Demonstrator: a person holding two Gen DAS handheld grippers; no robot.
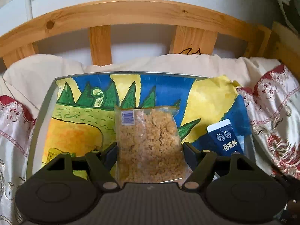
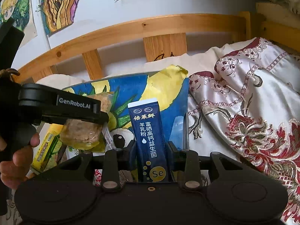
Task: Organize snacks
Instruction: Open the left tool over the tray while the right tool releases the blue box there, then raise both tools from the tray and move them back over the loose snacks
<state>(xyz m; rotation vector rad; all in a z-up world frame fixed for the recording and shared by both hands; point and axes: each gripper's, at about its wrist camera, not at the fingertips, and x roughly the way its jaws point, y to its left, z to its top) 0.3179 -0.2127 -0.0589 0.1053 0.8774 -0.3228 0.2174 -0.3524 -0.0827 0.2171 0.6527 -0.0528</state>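
Painted tray (image 1: pixel 78 101): landmark, lying on the bed.
Clear bag of crumbly snack (image 1: pixel 150 146): clamped in left gripper (image 1: pixel 150 150), over tray centre.
Navy sachet (image 2: pixel 148 135): pinched in right gripper (image 2: pixel 151 150), long axis along the fingers, over the tray's right edge.

The left tool (image 1: pixel 149 150) grips a clear bag of golden puffed-grain snack (image 1: pixel 150 146), its black pads pressing the bag's two sides. The bag bears a blue barcode label at its 10 o'clock corner. Beyond it lies a tray (image 1: pixel 54 86) lined with a painted sheet (green spikes, yellow shapes, blue ground). At 3 o'clock from the bag, a dark blue sachet (image 1: pixel 226 138) with white characters shows over the tray. Cream bedding (image 1: pixel 37 71) and a wooden headboard (image 1: pixel 131 13) fill 12 o'clock.
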